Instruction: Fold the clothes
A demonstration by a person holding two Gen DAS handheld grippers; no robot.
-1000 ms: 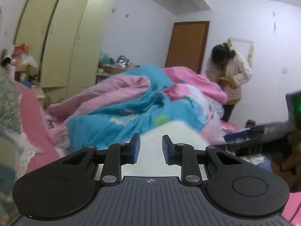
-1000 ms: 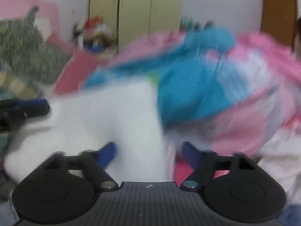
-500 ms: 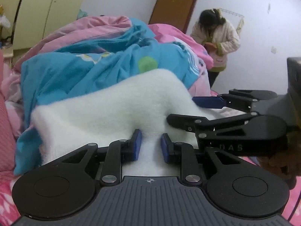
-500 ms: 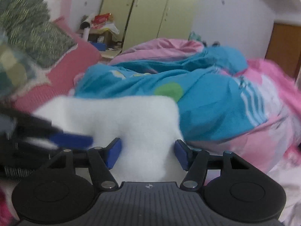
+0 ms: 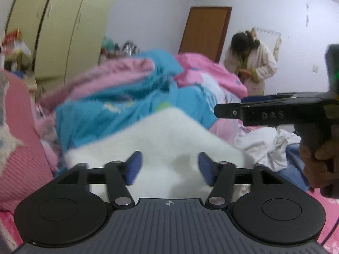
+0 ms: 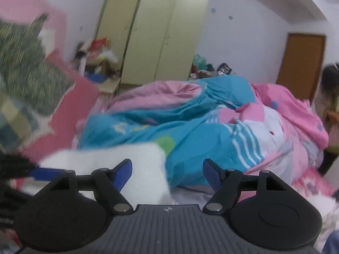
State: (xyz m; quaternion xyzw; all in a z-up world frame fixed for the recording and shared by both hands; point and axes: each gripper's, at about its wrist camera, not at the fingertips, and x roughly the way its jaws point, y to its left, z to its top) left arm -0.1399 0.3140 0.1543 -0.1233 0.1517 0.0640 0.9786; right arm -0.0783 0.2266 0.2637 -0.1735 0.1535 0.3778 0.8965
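Note:
A white fluffy garment (image 5: 169, 135) lies folded on the bed in front of the blue and pink quilt. My left gripper (image 5: 169, 169) is low over its near edge. Its jaws are opening, the fabric lies between them, and the pads stand clear of it. My right gripper (image 5: 264, 111) hangs off to the right, above the cloth, held by a hand (image 5: 320, 156). In the right wrist view the right gripper (image 6: 167, 172) is opening too. Only the garment's (image 6: 110, 165) right edge reaches between its blue fingers, untouched. The left gripper's blue fingertip (image 6: 46, 172) shows at the far left.
A heaped blue and pink quilt (image 6: 211, 122) fills the bed behind. A person in a pale robe (image 5: 252, 67) stands by the brown door (image 5: 203, 31). Loose white clothes (image 5: 267, 146) lie to the right, pink pillows (image 5: 19, 152) to the left, wardrobes (image 6: 152, 38) at the back.
The left gripper went from pinching the white garment to wide apart, letting it go. The right gripper drew away from the cloth, up and to the right, its jaws spreading a little.

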